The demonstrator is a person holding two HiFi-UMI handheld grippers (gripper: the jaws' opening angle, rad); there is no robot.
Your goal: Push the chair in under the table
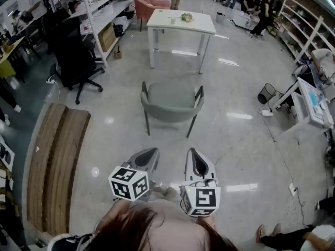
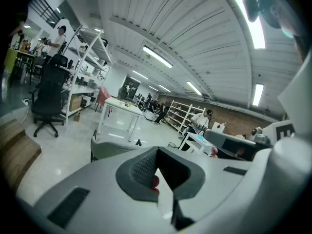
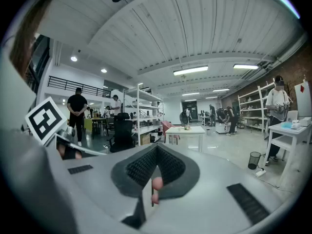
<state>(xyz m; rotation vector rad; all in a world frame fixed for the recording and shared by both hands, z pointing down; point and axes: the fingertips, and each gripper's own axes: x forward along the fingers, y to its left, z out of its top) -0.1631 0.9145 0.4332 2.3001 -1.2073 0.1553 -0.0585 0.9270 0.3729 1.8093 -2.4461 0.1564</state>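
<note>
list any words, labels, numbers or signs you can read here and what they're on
No readable text in any view.
Marker cubes on the left gripper and the right gripper: black-and-white square patterns only, no letters.
White sign with a red mark by the brick wall: too small to read.
Cardboard box on the shelf: any print is too blurred to read.

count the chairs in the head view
3: a grey chair mid-floor short of the white table, a black office chair by the left shelves, a pink armchair beyond the table. Others may be hidden at the crowded edges.
</note>
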